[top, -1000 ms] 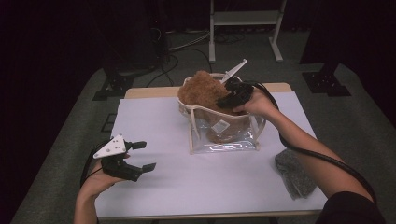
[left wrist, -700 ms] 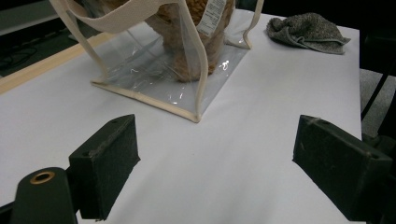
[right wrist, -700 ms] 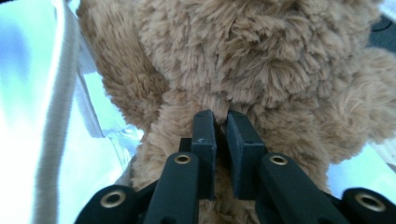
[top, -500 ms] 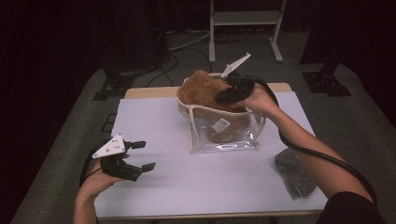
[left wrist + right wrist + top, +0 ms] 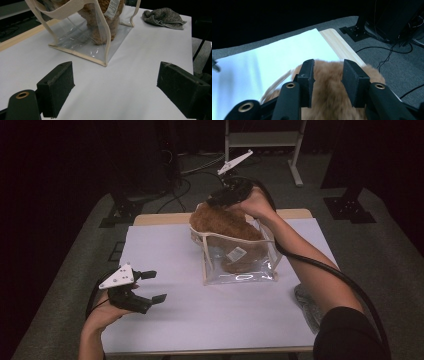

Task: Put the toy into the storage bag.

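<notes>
A brown plush toy [image 5: 222,222] sits in a clear bag with cream trim [image 5: 240,270] at the middle back of the white table [image 5: 200,320], its top sticking out of the bag's mouth. My right gripper [image 5: 215,202] hovers just above the plush's top. Its jaws have just been opening and stand apart, with nothing pinched between them. In the right gripper view the fur [image 5: 329,100] lies below the gap of my right gripper [image 5: 328,75]. My left gripper [image 5: 152,286] rests open near the table's front left and faces the bag [image 5: 75,37].
A grey cloth [image 5: 307,302] lies crumpled at the table's right edge, also beyond the bag as the grey cloth [image 5: 163,16] in the left gripper view. Cables and stand feet cross the dark floor behind the table. A wooden strip edges the table's far side.
My right gripper has lifted off the plush toy and drawn back and up, its jaws opening. The plush stays in the bag. The left gripper has kept still.
</notes>
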### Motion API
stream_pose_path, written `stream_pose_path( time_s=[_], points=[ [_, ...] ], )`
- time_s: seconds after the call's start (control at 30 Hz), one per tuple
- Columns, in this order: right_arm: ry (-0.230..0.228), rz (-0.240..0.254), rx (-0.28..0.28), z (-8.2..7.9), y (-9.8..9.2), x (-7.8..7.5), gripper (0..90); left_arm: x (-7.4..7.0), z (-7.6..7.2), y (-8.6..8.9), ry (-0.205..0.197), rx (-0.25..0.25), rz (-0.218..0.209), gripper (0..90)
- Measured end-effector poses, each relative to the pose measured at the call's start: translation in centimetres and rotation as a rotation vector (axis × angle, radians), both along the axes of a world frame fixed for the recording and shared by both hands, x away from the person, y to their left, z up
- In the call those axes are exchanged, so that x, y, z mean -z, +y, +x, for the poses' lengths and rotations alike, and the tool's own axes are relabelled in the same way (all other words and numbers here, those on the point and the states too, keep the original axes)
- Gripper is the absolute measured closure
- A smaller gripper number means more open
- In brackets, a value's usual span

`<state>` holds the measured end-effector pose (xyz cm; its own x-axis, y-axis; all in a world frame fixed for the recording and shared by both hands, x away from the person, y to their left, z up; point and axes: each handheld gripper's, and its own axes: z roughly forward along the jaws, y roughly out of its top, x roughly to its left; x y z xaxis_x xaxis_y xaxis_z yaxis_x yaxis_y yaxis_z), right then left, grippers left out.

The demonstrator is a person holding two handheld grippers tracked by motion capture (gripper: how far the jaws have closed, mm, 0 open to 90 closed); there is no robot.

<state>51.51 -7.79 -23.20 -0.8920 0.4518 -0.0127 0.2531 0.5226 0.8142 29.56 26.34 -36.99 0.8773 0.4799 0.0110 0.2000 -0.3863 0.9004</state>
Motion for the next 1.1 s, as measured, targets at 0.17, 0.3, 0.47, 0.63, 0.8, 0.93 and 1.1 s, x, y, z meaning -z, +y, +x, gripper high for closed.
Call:
stream_pose_path(
  time_s=[0.17,0.3,0.47,0.63,0.8,0.93,1.1],
  points=[
    [0.013,-0.045,0.012,1.2,1.3,1.5,62.8,0.1,-0.1,0.1,0.002,-0.002,-0.002,12.7],
    [0.053,-0.096,0.013,1.5,1.2,2.7,72.0,0.1,-0.1,0.1,0.001,-0.004,-0.001,12.7],
    [0.046,-0.157,-0.021,0.9,1.2,3.5,76.2,0.0,-0.2,0.1,0.002,-0.005,0.000,12.6],
    [0.065,-0.138,-0.035,0.6,0.9,4.3,76.8,0.0,-0.3,0.1,-0.001,-0.003,0.000,12.6],
    [0.063,-0.077,-0.025,0.5,0.7,4.5,72.0,0.0,-0.3,-0.1,0.002,-0.001,0.001,12.6],
    [0.037,-0.034,-0.008,0.2,0.3,3.6,64.3,0.0,-0.3,-0.2,0.004,0.003,0.008,12.6],
    [0.026,-0.010,-0.008,-0.7,-1.1,2.4,59.7,0.0,-0.4,-0.4,0.002,0.005,0.006,12.6]
  ],
)
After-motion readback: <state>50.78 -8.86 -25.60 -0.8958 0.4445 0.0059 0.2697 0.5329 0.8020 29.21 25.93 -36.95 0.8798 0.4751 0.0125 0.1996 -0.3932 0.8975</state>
